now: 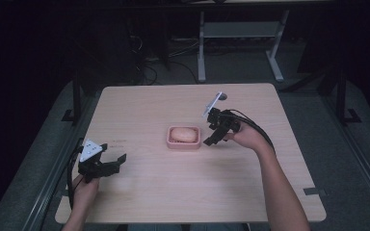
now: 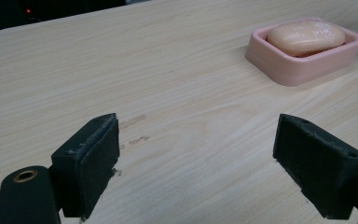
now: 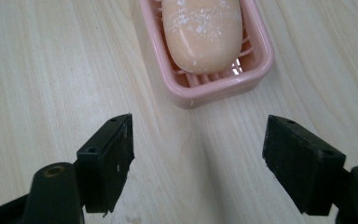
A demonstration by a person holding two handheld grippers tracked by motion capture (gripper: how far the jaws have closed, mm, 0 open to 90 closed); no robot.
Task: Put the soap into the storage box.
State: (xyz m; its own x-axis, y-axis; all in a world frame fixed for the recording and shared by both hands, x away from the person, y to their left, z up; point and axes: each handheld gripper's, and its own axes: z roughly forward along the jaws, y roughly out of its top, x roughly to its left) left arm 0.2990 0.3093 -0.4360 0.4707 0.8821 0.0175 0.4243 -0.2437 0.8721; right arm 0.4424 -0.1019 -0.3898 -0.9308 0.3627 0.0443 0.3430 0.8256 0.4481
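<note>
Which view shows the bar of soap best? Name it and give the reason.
The right gripper view: the bar of soap lies close, seen from above, white specks plain, resting on the ribs of the pink soap dish. The left gripper view shows it farther off from the side, its lower part behind the dish wall. The high view shows it small.

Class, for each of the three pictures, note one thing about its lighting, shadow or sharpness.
High view: table lit, surroundings dark, image soft. Left gripper view: soap shows a pale sheen; its dish casts a faint shadow. Right gripper view: even light, soap and wood grain fairly sharp, open right claw slightly soft.
</note>
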